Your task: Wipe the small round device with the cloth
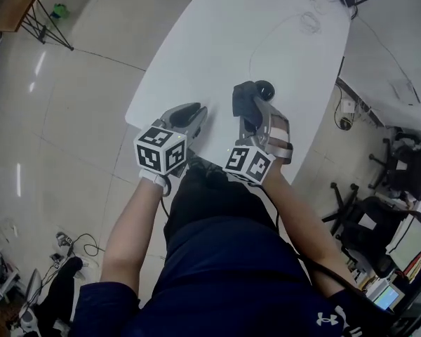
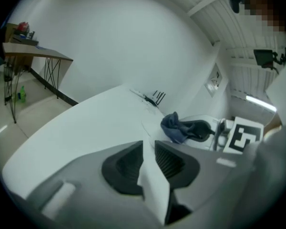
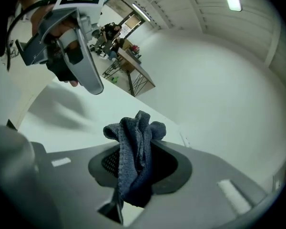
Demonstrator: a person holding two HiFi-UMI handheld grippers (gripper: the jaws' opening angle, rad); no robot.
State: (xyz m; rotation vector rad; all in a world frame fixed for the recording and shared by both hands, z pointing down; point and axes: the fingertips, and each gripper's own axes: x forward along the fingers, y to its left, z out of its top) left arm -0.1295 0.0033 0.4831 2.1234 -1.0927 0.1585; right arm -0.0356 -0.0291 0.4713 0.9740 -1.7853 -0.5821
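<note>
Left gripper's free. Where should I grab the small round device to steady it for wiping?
Probably pinch the small round device across its rim, coming from its left side with the left gripper. It sits low on the table, and the right gripper, holding the cloth, crowds its near side.

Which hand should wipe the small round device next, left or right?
Right, probably. The right gripper clamps the cloth and sits close beside the small round device; the left gripper holds nothing and is farther off.
</note>
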